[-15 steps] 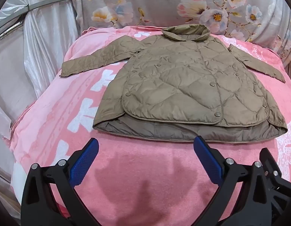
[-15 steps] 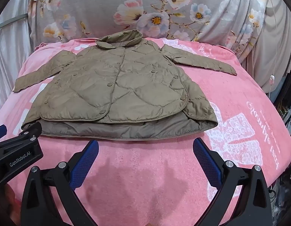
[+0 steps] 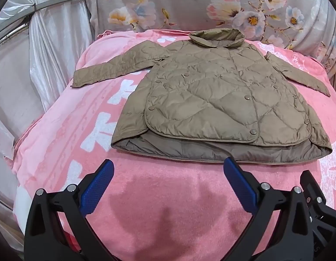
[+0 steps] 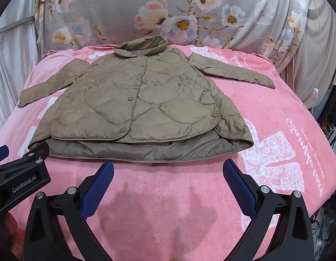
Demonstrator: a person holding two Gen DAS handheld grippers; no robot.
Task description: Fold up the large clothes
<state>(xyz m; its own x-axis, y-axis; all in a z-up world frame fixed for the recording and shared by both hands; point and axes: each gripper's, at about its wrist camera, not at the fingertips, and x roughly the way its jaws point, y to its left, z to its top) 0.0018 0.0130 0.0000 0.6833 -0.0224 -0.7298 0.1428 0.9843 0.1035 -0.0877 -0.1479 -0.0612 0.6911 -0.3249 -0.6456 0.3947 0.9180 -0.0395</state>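
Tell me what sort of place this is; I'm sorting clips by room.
Most likely a bedroom: a quilted jacket lies spread on a pink blanket over what looks like a bed, with a floral sheet draped behind it.

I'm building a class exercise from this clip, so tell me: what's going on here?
A person holds a two-finger tool in each hand over a bed covered by a pink blanket. A tan quilted jacket lies spread flat on it, front up, snaps closed, collar at the far end and both sleeves stretched out sideways. The left tool and right tool both hover wide open just short of the jacket's near hem, touching nothing. No fold has been made yet.
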